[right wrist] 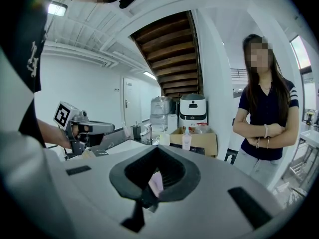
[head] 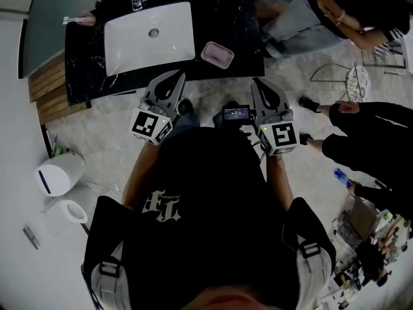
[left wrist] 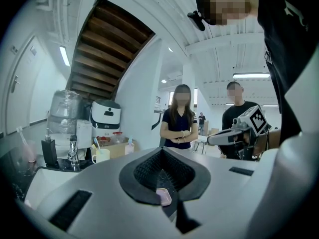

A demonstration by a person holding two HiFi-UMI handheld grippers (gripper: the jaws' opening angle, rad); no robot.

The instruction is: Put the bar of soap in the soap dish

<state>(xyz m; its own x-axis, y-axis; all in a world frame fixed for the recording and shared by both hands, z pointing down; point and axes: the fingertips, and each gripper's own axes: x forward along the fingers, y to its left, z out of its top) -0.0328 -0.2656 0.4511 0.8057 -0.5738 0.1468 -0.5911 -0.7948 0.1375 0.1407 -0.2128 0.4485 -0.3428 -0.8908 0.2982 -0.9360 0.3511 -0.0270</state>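
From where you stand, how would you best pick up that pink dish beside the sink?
Probably its two long rims, pinched across the short width from straight above. The pink dish lies flat and low on the black counter, right of the sink, leaving little to catch from the front.

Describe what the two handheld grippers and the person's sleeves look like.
Both the left gripper and right gripper are grey, tapering shells, black inside, each carrying a white cube of black square markers. The person wears a black short-sleeved T-shirt with white lettering.
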